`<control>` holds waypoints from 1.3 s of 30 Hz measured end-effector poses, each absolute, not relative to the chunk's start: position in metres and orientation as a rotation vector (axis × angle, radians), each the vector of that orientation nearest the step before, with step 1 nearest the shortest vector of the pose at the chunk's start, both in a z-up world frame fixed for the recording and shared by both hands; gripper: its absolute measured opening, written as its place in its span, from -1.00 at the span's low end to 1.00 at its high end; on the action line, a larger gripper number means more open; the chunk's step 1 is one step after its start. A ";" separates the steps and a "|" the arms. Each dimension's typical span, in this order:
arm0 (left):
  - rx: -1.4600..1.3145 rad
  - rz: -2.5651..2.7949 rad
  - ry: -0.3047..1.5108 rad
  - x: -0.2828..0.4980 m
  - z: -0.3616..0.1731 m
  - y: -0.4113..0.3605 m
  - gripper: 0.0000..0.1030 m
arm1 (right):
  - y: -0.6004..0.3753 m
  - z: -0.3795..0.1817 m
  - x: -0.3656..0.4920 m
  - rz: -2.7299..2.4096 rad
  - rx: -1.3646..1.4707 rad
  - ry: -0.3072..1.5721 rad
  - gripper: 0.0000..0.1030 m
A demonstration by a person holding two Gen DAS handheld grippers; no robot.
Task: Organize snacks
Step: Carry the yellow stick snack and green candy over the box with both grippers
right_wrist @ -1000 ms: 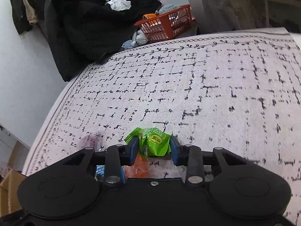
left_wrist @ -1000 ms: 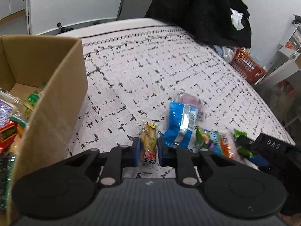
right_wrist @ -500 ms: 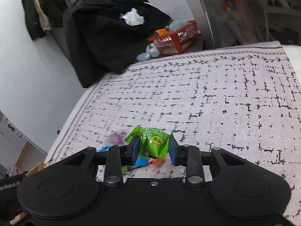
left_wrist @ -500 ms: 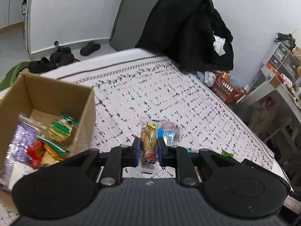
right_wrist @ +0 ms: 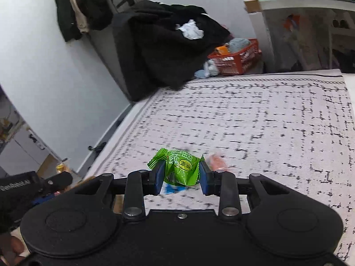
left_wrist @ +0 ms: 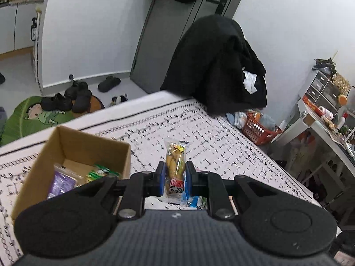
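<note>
My left gripper (left_wrist: 174, 175) is shut on a clear packet of yellow snack (left_wrist: 175, 166), held upright high above the patterned bed cover (left_wrist: 199, 137). An open cardboard box (left_wrist: 66, 155) with several snack packets inside sits down to the left of it. Blue wrappers (left_wrist: 190, 200) lie on the cover just under the fingers. My right gripper (right_wrist: 181, 175) is shut on a green wrapped candy (right_wrist: 180, 166), lifted over the cover (right_wrist: 255, 122). An orange packet (right_wrist: 216, 161) and a blue one (right_wrist: 173, 189) lie below it. The left gripper's body (right_wrist: 28, 184) shows at the left edge.
A black coat (left_wrist: 217, 66) hangs at the bed's far edge beside a red basket (left_wrist: 257, 129). Shoes (left_wrist: 73, 95) and a green mat (left_wrist: 33, 117) lie on the floor beyond the bed. A cluttered desk (left_wrist: 321, 119) stands on the right.
Both grippers have risen well above the bed with their snacks held. The left one has swung so the box now lies lower left, with its inside in view.
</note>
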State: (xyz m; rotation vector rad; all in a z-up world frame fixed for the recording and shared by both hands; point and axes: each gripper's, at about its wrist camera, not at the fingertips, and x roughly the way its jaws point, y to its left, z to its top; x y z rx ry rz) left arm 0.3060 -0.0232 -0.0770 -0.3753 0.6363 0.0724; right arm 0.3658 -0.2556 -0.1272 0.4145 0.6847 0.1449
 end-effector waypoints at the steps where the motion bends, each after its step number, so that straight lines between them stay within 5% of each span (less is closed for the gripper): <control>1: -0.376 0.077 0.632 0.304 -0.075 -0.021 -0.65 | -0.253 -0.122 0.364 0.155 0.411 0.679 -0.39; 39: -0.486 0.160 0.608 0.267 -0.068 0.062 -0.65 | -0.147 -0.086 0.340 0.331 0.304 0.674 -0.38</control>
